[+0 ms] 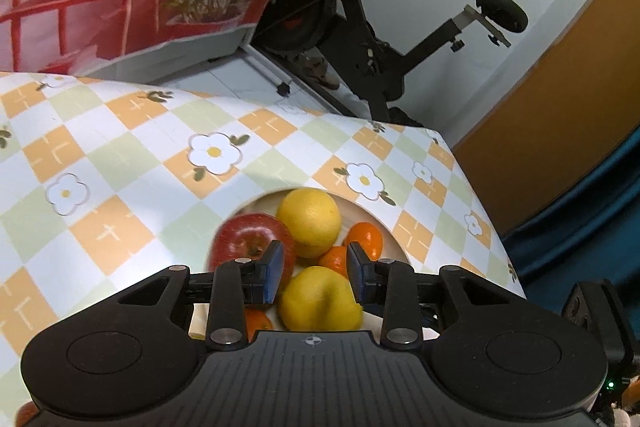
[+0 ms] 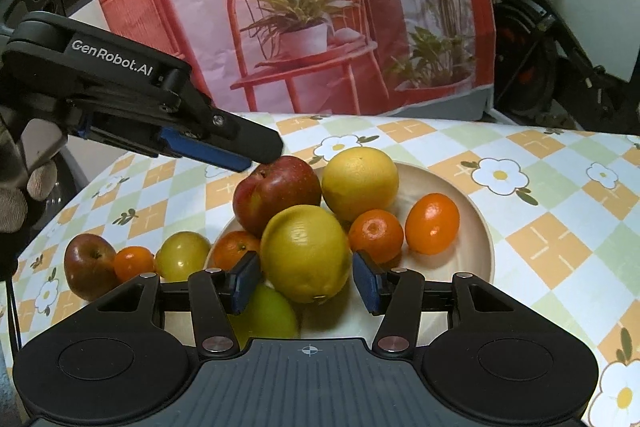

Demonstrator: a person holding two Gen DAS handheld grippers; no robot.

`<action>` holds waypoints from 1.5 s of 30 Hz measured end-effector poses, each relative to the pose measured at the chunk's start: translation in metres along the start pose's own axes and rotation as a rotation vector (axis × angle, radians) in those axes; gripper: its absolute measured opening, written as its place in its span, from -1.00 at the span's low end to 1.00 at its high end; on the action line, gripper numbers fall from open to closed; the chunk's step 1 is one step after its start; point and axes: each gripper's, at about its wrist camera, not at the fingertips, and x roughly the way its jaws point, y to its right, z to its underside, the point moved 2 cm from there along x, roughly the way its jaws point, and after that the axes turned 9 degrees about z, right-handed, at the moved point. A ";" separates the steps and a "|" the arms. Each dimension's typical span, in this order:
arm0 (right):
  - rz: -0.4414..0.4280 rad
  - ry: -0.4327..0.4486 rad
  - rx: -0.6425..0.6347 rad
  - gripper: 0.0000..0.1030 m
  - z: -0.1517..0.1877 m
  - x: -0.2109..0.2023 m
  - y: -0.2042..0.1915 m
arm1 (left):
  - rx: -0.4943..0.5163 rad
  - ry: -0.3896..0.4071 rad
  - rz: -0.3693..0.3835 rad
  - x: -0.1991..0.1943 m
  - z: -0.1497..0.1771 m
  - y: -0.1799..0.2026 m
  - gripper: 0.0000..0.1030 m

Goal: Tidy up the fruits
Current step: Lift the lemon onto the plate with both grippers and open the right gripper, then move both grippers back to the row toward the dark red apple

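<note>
The right gripper (image 2: 307, 277) pinches a yellow lemon (image 2: 306, 253), one blue pad against each of its sides, at the lower middle of the right wrist view. The lemon's long axis runs toward the camera and a little downward, its small stem nub facing the lower edge of the frame. It sits at the near side of a pale wooden bowl (image 2: 478, 227).

Behind the lemon lies a red apple (image 2: 276, 193); to the right of that, a second yellow citrus (image 2: 360, 183). Two mandarins (image 2: 376, 235) rest right of the lemon, the farther one egg-shaped with its long axis nearly upright. A green fruit (image 2: 272, 311) shows below the left pad.

The left gripper (image 2: 250, 157) reaches in from the upper left, pointing down to the right, its tips just over the red apple. In the left wrist view its jaws stand spread with nothing between the pads, above the fruit.

Left of the bowl, on the checked tablecloth (image 2: 560, 239), a second apple (image 2: 88, 259), a small orange (image 2: 134, 263) and a yellow-green fruit (image 2: 182, 255) stand in a row.
</note>
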 end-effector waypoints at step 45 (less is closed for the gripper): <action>-0.012 0.001 -0.196 -0.04 0.019 -0.020 -0.120 | -0.080 0.029 -0.109 -0.106 0.068 -0.109 -0.28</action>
